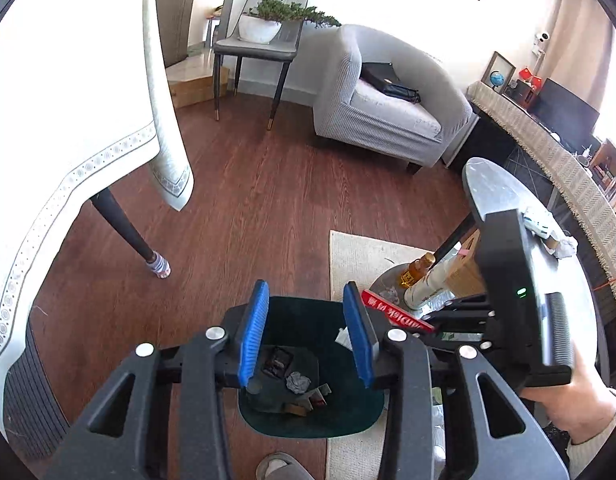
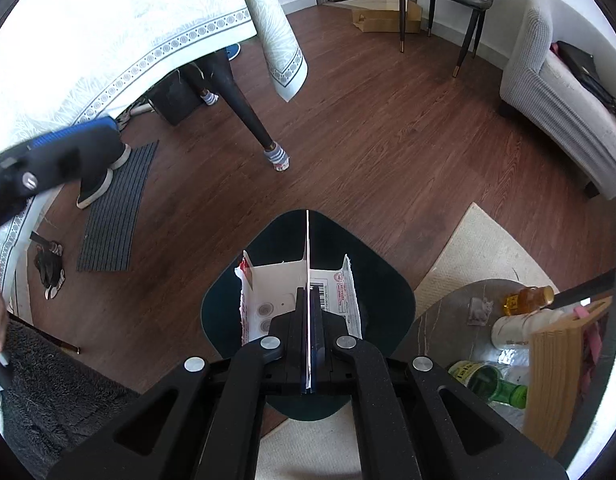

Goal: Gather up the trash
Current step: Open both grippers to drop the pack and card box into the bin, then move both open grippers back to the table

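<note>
The right claw [image 2: 309,292] was clenched tight on a torn white box [image 2: 276,292], holding it right over the dark green bin [image 2: 384,280] on the floor. The left claw [image 1: 304,328] hung released and empty over the same bin, where small scraps [image 1: 298,382] already lay. To do this well, the box should be kept over the middle of the bin, then let go so it drops inside and not on the rim.
</note>
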A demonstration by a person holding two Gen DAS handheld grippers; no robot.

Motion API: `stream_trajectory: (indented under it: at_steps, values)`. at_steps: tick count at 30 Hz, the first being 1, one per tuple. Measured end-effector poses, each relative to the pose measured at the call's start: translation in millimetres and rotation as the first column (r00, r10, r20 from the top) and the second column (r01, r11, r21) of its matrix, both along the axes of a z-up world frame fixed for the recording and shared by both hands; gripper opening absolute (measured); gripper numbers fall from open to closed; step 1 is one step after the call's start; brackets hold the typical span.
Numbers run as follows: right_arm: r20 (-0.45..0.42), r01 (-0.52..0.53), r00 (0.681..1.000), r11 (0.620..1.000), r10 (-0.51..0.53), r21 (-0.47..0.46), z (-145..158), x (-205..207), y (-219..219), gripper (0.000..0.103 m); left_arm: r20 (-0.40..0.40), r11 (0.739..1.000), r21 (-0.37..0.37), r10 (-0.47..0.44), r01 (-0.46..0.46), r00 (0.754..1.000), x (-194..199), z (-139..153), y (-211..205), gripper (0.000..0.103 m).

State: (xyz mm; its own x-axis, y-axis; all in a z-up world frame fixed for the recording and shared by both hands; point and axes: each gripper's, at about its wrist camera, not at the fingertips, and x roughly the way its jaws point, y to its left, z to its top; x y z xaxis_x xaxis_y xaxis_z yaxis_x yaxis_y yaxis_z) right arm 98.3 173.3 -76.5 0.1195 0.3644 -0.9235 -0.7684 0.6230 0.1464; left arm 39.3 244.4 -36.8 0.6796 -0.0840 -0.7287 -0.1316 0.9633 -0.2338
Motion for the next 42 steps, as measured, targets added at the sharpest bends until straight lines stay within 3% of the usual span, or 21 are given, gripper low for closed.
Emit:
stream_trajectory:
  at_steps: [11,24,25,26,27,28,36,42]
  values:
    - [-0.04,-0.076,0.997,0.994,0.073,-0.083,-37,-15,14,0.001,0.088,1.0,0.01,-0.026,0.025,0.996,-3,46,-19,0.039]
    - [-0.098,-0.144,0.987,0.965,0.125,-0.22,-97,-27,28,0.002,0.158,0.999,-0.026,-0.035,0.04,0.987,0,77,-42,0.039]
    - [-0.098,-0.145,0.987,0.963,0.125,-0.227,-100,-28,28,0.004,0.16,0.999,-0.024,-0.037,0.041,0.986,1,78,-44,0.039]
    - [-0.104,-0.144,0.987,0.962,0.123,-0.23,-103,-28,27,0.017,0.163,0.999,-0.019,-0.038,0.042,0.986,2,79,-46,0.039]
    - [-0.104,-0.145,0.987,0.961,0.124,-0.236,-105,-29,26,0.039,0.167,0.999,-0.017,-0.039,0.043,0.985,2,80,-47,0.039]
    - [-0.095,-0.15,0.987,0.958,0.13,-0.243,-105,-31,25,0.047,0.17,0.999,-0.019,-0.04,0.044,0.985,2,81,-49,0.039]
    - [-0.073,-0.174,0.984,0.964,0.162,-0.201,-95,-34,10,0.049,0.198,0.999,-0.036,-0.031,0.038,0.98,6,90,-53,0.039]
    - [-0.035,-0.202,0.979,0.97,0.199,-0.137,-64,-44,7,0.049,0.202,1.0,-0.016,-0.021,0.025,0.979,10,92,-56,0.039]
